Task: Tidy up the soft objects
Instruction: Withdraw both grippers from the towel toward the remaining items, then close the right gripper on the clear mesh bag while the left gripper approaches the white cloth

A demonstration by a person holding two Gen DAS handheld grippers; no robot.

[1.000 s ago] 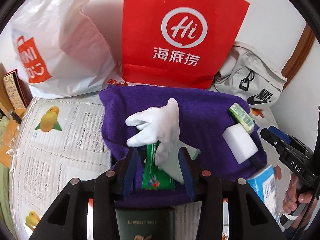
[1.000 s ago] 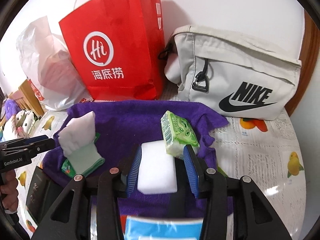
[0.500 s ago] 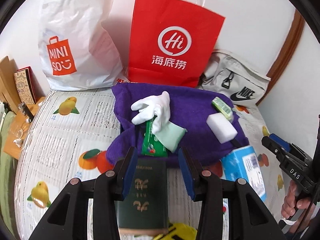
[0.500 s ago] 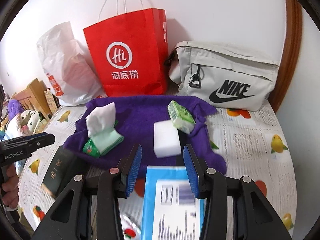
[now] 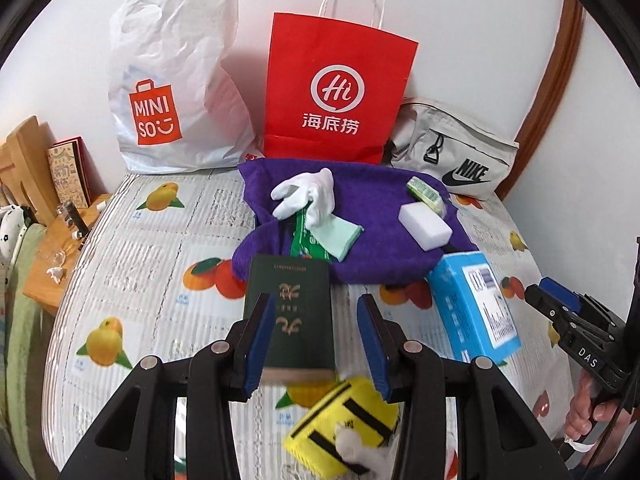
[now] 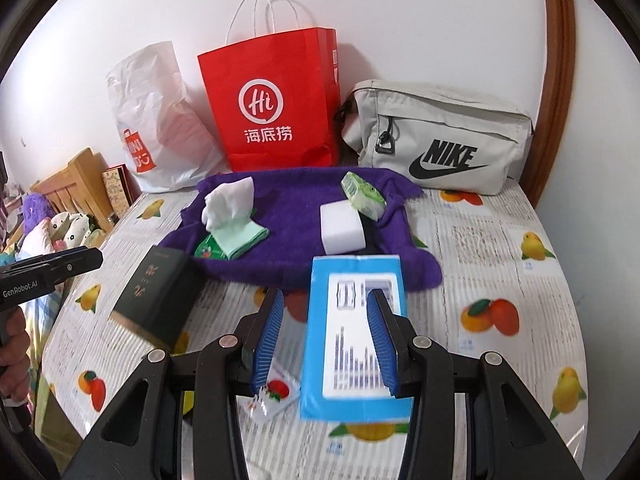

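Note:
A purple towel (image 5: 360, 200) (image 6: 296, 240) lies at the back of the table. On it lie a white glove (image 5: 308, 196) (image 6: 230, 202), a pale green cloth (image 5: 338, 234) (image 6: 240, 238), a green packet (image 5: 304, 240), a white sponge (image 5: 426, 226) (image 6: 340, 226) and a green tissue pack (image 5: 426, 192) (image 6: 362, 192). My left gripper (image 5: 318, 344) is open and empty above a dark green booklet (image 5: 292, 316) (image 6: 156, 296). My right gripper (image 6: 326, 340) is open and empty above a blue box (image 6: 356, 332) (image 5: 476, 304).
A red paper bag (image 5: 336, 92), a white Miniso bag (image 5: 176, 88) and a grey Nike pouch (image 6: 440, 140) stand against the wall. A yellow plush item (image 5: 344, 428) lies near my left gripper. A small strawberry packet (image 6: 274, 394) lies by the blue box.
Both grippers have pulled back from the purple towel toward the table's front. The left one left the glove and packet, the right one left the white sponge; all stay on the towel.

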